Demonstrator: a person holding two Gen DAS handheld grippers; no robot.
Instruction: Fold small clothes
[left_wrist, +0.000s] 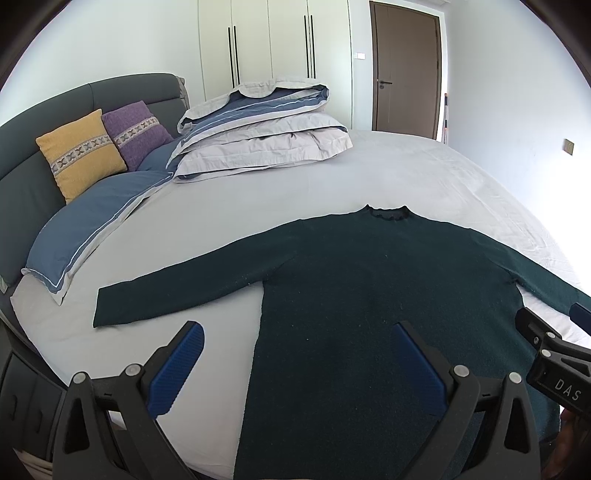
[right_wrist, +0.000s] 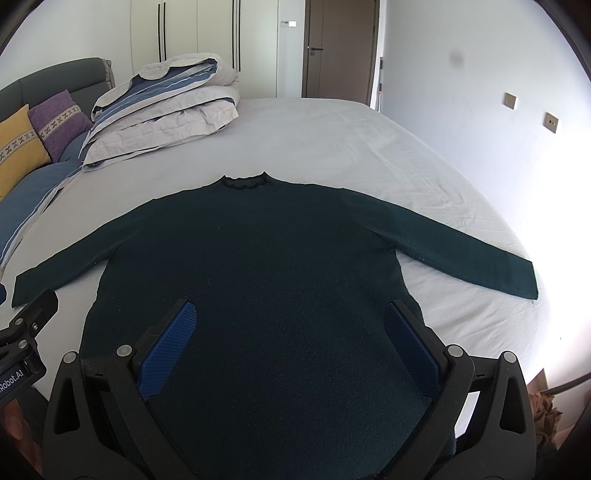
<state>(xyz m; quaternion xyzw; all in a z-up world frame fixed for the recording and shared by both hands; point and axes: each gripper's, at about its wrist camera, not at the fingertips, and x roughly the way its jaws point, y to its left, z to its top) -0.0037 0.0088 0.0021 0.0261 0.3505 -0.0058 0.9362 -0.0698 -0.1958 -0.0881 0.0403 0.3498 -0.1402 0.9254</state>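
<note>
Dark green and fuzzy, the sweater (right_wrist: 266, 258) lies flat on the bed (right_wrist: 332, 140), front side down or up I cannot tell, with its neck far from both claws and its sleeves spread out to each side.

The right claw (right_wrist: 288, 339) is wide open and holds nothing. It hangs over the bottom part of the sweater, and the sweater's body fills the gap between its two blue fingers (right_wrist: 170, 343). The right sleeve stretches away past its right finger.

The left claw (left_wrist: 295, 362) is wide open too, with nothing in it. The left edge of the sweater runs up between its fingers, so one finger is over the sheet and the other is over the sweater. The left sleeve lies just ahead of it.

Far ahead and to the left sit a folded blanket (left_wrist: 258, 129), a yellow pillow (left_wrist: 79, 153) and a purple pillow (left_wrist: 136, 131).
</note>
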